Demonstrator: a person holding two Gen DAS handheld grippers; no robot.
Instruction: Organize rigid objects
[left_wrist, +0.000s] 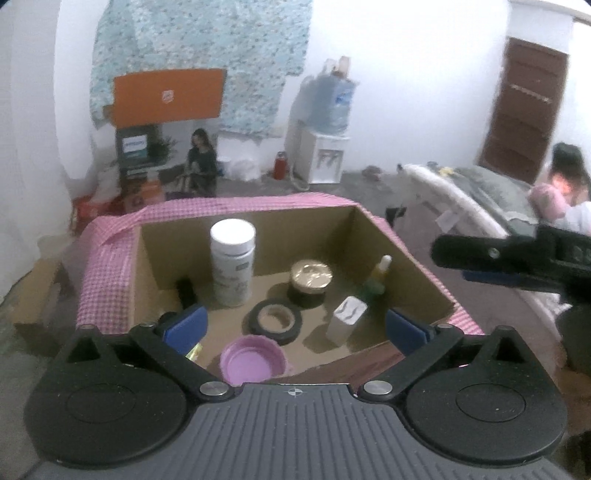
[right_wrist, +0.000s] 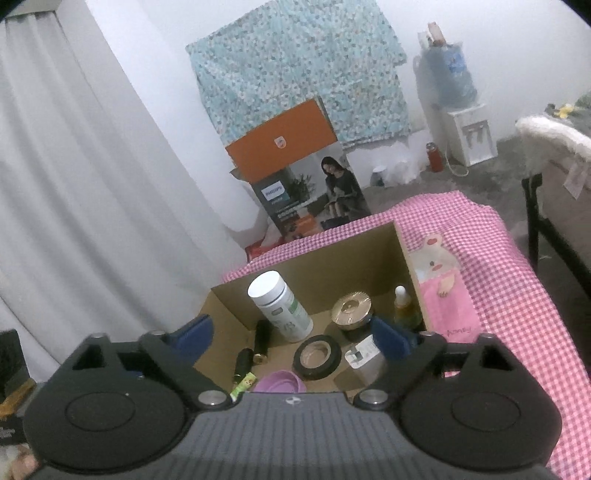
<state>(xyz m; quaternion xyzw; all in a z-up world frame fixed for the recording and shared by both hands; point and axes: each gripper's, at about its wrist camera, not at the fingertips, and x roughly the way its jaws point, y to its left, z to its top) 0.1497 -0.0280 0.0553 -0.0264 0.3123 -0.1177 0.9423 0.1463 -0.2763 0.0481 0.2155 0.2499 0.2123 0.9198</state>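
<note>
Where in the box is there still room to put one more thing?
Bare cardboard floor lies in the cardboard box behind the gold-lidded jar, toward the back wall. It is crowded around the tape roll, purple lid and white bottle.

- Left wrist view: sits just behind the left claw (left_wrist: 293, 328), tilted down and forward into the open cardboard box (left_wrist: 413, 273), close above its near edge; the right claw's tip shows at the right edge.
- Right wrist view: sits behind the right claw (right_wrist: 293, 338), same box (right_wrist: 325, 258), seen from slightly further left.
- Shared: box interior with white bottle (left_wrist: 232, 266) (right_wrist: 280, 306), tape roll (left_wrist: 275, 319) (right_wrist: 318, 355), and the far wall with water dispenser (left_wrist: 325, 158) (right_wrist: 469, 136).
</note>
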